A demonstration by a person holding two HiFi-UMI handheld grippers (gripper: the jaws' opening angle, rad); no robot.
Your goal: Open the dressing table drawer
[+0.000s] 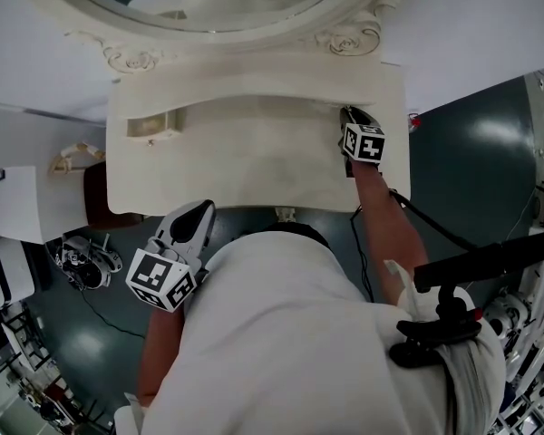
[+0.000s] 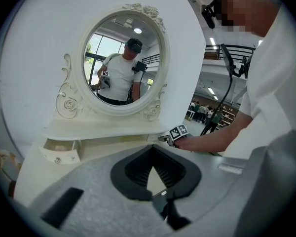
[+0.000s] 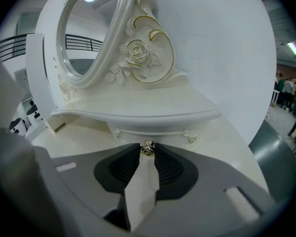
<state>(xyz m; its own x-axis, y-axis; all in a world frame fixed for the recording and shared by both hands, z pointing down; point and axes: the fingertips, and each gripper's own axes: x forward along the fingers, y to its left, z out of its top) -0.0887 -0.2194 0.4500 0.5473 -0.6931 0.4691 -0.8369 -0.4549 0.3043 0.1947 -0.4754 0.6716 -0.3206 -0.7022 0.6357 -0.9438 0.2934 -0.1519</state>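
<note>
The cream dressing table [image 1: 254, 166] stands against the wall, under its oval mirror [image 2: 122, 63]. In the right gripper view, the small metal knob [image 3: 147, 147] of the right drawer [image 3: 153, 131] sits between my fingertips, and my right gripper [image 3: 147, 150] is shut on it. That drawer looks closed under the shelf. From the head view, the right gripper [image 1: 349, 116] reaches the table's back right. My left gripper [image 1: 199, 208] hangs at the table's front edge, shut and holding nothing. The small left drawer [image 2: 60, 152] stands pulled out.
A brown seat [image 1: 100, 193] stands left of the table, with a white panel [image 1: 14, 202] and floor equipment [image 1: 86, 261] further left. A black camera rig [image 1: 453, 284] hangs at my right side. The white wall [image 3: 222, 43] rises behind the table.
</note>
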